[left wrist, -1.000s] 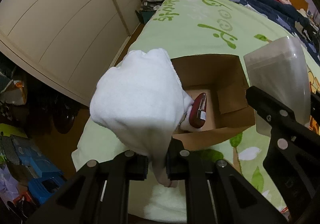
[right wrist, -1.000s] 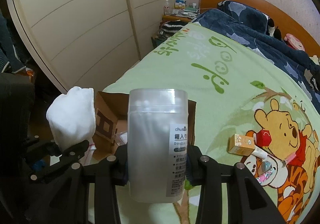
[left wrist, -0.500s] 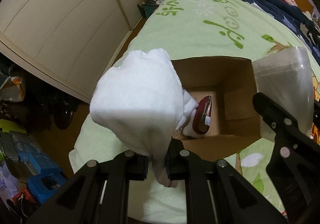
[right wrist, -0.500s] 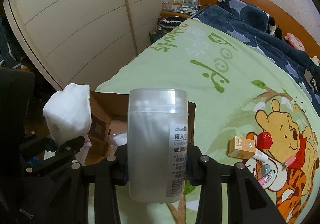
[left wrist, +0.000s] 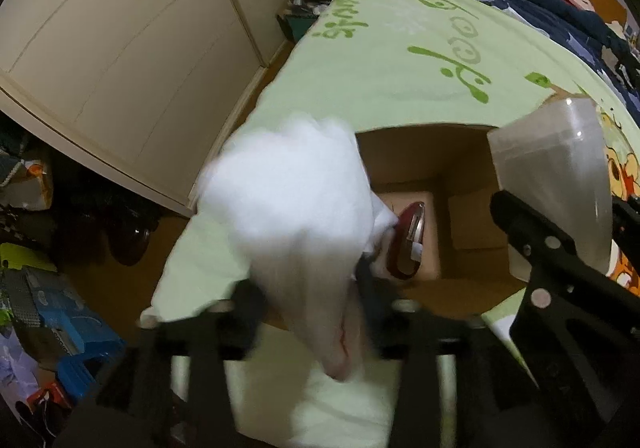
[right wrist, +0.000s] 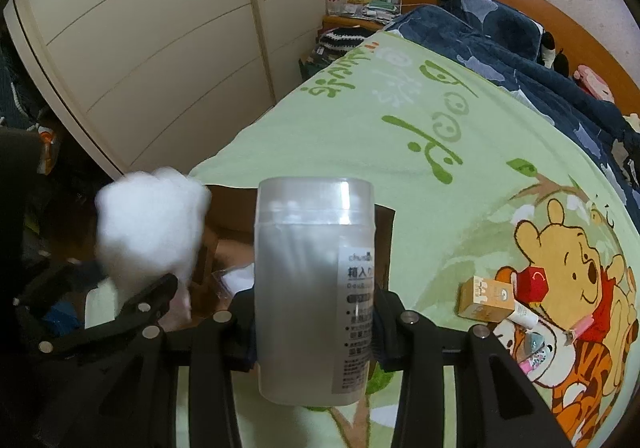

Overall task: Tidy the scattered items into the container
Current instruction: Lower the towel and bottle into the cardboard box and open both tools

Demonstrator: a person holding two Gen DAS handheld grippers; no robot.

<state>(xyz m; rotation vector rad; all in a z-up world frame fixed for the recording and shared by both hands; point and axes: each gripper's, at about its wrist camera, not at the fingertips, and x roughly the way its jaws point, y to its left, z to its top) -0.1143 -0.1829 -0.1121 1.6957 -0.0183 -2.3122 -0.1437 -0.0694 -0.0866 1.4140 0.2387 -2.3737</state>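
Observation:
A white cloth (left wrist: 288, 200) hangs over the left edge of the open cardboard box (left wrist: 424, 152) on the green bedspread. My left gripper (left wrist: 312, 296) has its jaws opening; the blurred cloth tail lies loose between them. A red item (left wrist: 404, 248) lies on the box floor. My right gripper (right wrist: 316, 320) holds a translucent round canister (right wrist: 316, 288) upright just right of the box (right wrist: 236, 208); its jaws are starting to open but the pads still press on it. The canister (left wrist: 560, 168) also shows at the box's right rim. The cloth (right wrist: 148, 216) appears at the left.
A small orange carton (right wrist: 484, 298), a red piece (right wrist: 534, 282) and a white tube (right wrist: 524, 314) lie on the bedspread at the right. Cream wardrobe doors (right wrist: 160, 48) run along the bed. Clutter covers the floor (left wrist: 52, 308). A dark blue quilt (right wrist: 500, 36) lies at the far end.
The left jaws have parted and the white cloth, held tight before, now blurs and sags between them. The right gripper with the canister has stayed at the box's right rim.

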